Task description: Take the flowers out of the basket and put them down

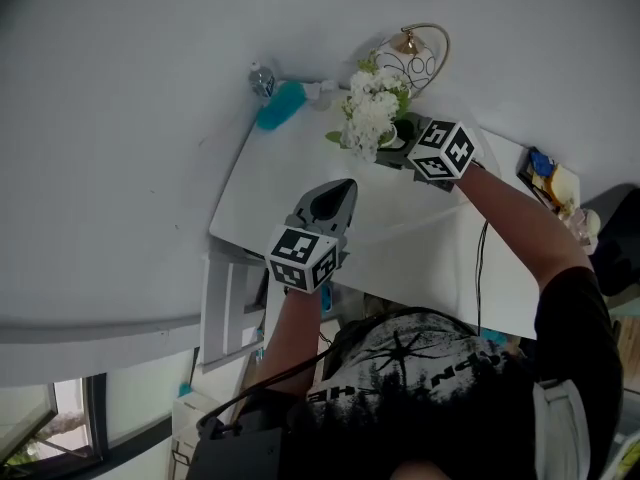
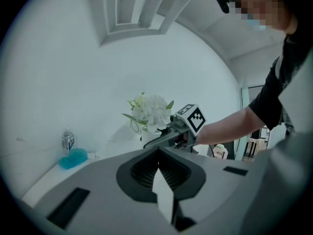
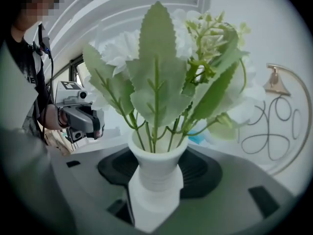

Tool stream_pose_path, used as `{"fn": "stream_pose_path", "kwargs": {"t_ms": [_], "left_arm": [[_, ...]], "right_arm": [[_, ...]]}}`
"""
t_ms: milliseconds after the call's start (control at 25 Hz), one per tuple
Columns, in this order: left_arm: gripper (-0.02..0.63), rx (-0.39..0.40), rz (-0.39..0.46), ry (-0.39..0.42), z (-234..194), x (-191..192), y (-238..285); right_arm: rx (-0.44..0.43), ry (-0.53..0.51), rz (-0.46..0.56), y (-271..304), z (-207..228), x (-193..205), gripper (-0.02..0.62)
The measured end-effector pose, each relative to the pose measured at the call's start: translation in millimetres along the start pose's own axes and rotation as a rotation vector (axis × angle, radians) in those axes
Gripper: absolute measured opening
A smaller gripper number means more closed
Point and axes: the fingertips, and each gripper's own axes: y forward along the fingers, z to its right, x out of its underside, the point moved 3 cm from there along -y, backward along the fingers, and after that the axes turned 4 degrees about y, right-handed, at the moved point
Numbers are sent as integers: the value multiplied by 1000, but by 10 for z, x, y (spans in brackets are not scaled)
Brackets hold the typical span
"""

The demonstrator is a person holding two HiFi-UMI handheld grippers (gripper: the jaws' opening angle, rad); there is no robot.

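Right tool (image 1: 398,146) is up at the top centre of the head view, and its jaws are clamped on the neck of a small white ribbed vase (image 3: 156,173), pressing it from both sides. Out of that vase rise the white artificial flowers with green leaves (image 3: 157,77), filling most of the right gripper view. The bunch sits just to the lower left of the gold wire basket with the arched handle (image 1: 425,53), outside its frame; in the right gripper view the basket's wire curls (image 3: 274,126) show off to the right, behind the blooms. Whether the vase base touches the white tabletop (image 1: 290,208) can't be made out. Left tool (image 1: 340,190) hovers mid-frame over the tabletop, well apart from the flowers, jaws pressed together with nothing between them, pointing towards the bunch. Over at the tabletop's far left corner stand a clear plastic bottle (image 1: 263,80) and, beside it, a turquoise fluffy object (image 1: 280,105).
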Motion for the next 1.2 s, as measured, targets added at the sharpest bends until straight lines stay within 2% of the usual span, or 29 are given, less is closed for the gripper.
{"fn": "stream_pose_path", "kwargs": {"t_ms": [400, 760, 1040, 1200], "left_arm": [[11, 65, 22, 34, 379, -210, 83], [11, 144, 24, 77, 952, -424, 350], [11, 204, 35, 75, 1047, -346, 355], [11, 234, 27, 104, 1388, -428, 511]], "right_arm": [[99, 29, 24, -689, -104, -116, 253], [200, 59, 75, -1497, -69, -207, 253], [262, 55, 92, -1788, -201, -333, 253], [293, 61, 120, -2219, -178, -351, 253]]}}
